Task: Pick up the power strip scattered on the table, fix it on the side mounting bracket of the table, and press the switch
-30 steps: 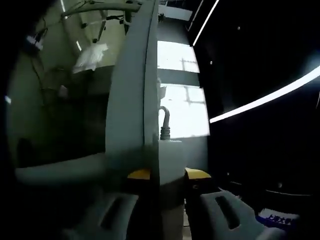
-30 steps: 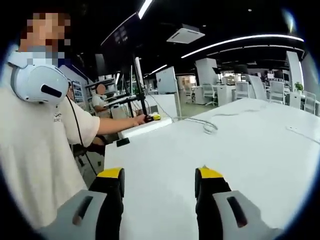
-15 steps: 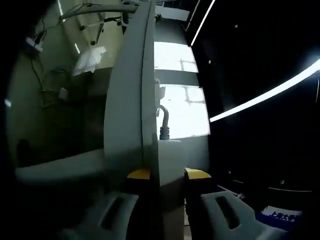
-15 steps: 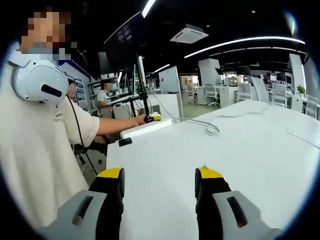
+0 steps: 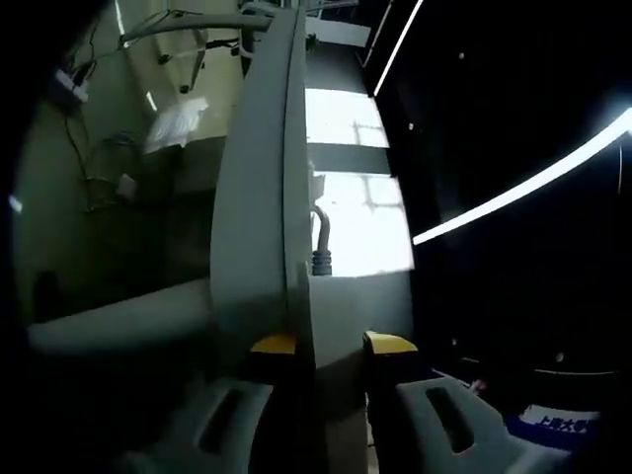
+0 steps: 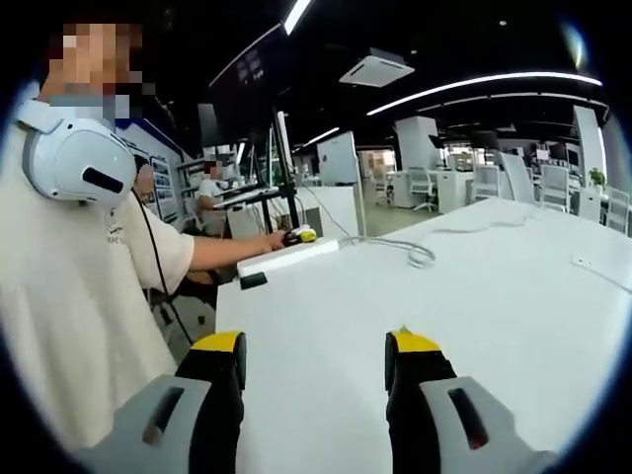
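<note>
Left gripper (image 5: 331, 344) is clamped on the power strip (image 5: 336, 316), seen end-on, with its cord (image 5: 321, 237) running up beside a grey panel (image 5: 262, 188). Right gripper (image 6: 314, 357) hovers over the bench (image 6: 474, 296), jaws apart and empty. Far left, the strip (image 6: 286, 257) lies at the bench edge.

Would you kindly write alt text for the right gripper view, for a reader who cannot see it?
The right hand-held gripper hovers open and empty over a white table. At the table's far left edge, the left hand-held gripper holds a white power strip, its cable trailing across the tabletop. The person's pale shirt fills the left.
</note>
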The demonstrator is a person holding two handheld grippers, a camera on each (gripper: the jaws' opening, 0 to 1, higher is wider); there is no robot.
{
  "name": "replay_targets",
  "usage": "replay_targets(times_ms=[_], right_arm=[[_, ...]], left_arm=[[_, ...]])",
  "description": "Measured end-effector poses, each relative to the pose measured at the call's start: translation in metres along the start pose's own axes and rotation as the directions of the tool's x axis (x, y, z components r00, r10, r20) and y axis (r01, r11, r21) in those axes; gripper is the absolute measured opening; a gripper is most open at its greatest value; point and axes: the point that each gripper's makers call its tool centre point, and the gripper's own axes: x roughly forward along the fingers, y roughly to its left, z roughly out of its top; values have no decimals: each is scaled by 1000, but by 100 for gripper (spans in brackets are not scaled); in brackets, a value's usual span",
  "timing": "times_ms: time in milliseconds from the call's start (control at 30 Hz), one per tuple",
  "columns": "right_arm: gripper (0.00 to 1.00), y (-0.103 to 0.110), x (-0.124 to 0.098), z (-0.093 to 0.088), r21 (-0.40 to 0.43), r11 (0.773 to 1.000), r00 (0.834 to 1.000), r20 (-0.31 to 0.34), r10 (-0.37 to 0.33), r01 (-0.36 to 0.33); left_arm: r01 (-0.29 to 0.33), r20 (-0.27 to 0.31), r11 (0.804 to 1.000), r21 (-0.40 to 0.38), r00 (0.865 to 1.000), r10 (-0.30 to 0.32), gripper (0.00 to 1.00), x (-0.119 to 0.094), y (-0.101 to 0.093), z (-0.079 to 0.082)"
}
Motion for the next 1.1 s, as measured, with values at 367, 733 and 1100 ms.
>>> replay_targets(times_ms=[367,733,1100], right_arm=[[53,2,2,-2,8,1000,1000,7,6,-6],[52,4,4,-4,11,1000,1000,15,24,-24],[52,2,3,-5,11,1000,999,34,27,-27]], left_arm=[[-5,-10,1000,15,1000,5,27,-1,-1,-15],[-10,20,1000,21,1000,10,27,-2,-3,-26],[-14,23,1000,20,1000,14,27,-10,-1,-30]])
